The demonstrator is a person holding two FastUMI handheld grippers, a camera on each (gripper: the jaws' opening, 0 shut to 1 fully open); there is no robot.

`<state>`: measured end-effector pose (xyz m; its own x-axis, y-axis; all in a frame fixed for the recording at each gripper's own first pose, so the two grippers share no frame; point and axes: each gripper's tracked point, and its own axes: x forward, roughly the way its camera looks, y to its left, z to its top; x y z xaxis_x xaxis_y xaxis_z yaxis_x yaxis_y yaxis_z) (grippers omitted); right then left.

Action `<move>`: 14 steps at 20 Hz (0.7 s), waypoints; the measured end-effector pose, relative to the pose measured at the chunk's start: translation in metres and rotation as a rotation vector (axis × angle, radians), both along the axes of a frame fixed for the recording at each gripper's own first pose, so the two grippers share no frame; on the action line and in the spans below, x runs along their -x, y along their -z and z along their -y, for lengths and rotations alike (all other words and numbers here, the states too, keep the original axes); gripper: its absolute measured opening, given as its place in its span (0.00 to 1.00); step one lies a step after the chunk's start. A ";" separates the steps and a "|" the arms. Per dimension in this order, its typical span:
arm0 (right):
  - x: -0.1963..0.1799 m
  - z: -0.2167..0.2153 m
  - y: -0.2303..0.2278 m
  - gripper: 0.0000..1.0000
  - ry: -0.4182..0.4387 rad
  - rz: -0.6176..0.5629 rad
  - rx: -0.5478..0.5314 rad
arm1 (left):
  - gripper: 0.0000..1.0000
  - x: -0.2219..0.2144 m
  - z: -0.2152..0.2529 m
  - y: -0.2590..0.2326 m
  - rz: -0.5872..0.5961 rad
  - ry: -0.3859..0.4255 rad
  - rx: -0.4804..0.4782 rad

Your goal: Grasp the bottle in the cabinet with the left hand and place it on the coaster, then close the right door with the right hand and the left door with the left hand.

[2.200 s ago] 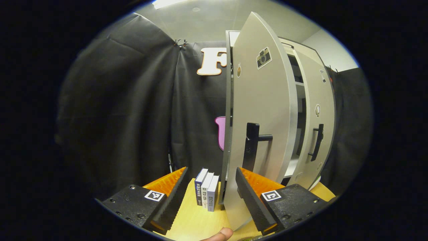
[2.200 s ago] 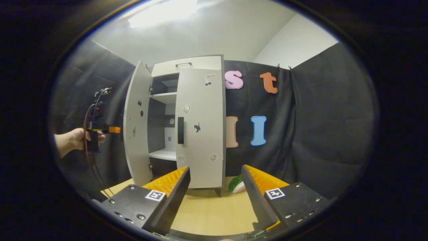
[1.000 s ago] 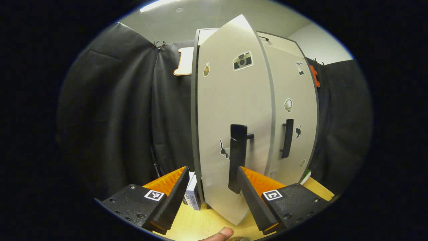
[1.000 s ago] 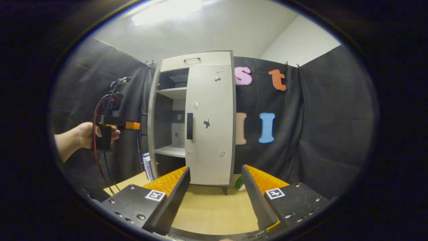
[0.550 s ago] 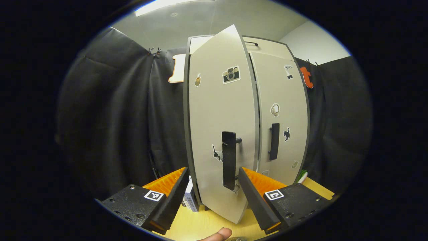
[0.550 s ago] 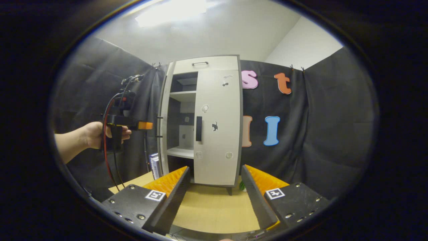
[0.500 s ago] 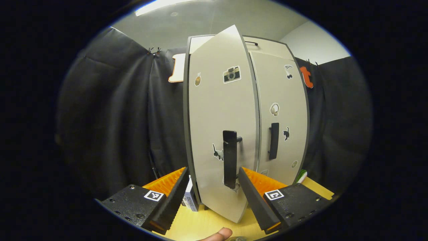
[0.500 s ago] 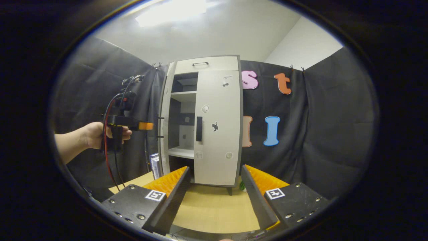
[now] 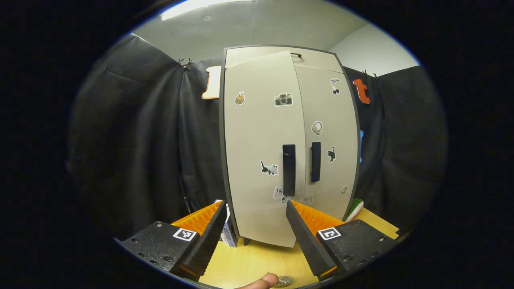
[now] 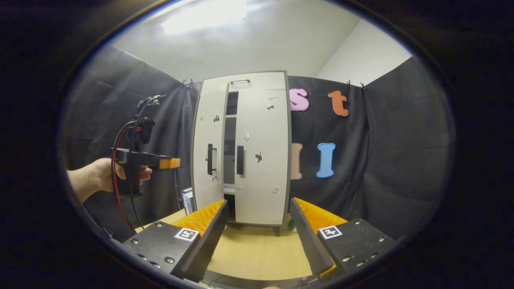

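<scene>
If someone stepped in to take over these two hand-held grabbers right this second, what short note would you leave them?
Left gripper: jaws open, holding nothing, facing the pale grey cabinet's left door close to its black handle.
Right gripper: jaws open, holding nothing, back from the cabinet above the light wooden table.
Right door: looks shut.
Left door: nearly shut; the right gripper view shows a dark gap between the two doors.
Bottle and coaster: not visible to me, so check that step yourself.
Left to do: push the left door fully closed with the left gripper.
</scene>
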<state>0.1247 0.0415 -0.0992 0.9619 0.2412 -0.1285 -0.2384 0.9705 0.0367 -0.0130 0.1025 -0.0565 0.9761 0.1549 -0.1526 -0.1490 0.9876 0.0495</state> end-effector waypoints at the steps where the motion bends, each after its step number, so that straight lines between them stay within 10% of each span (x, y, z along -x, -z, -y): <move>1: 0.000 -0.001 -0.001 0.93 -0.003 0.007 -0.003 | 0.94 0.004 0.002 -0.001 0.001 -0.001 -0.003; 14: -0.016 -0.009 -0.009 0.93 0.018 0.048 -0.022 | 0.94 0.047 0.012 -0.024 0.032 0.013 0.035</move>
<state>0.1403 0.0500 -0.0899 0.9711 0.2258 -0.0772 -0.2227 0.9738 0.0469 -0.0601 0.0904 -0.0324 0.9825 0.1370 -0.1264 -0.1368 0.9905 0.0102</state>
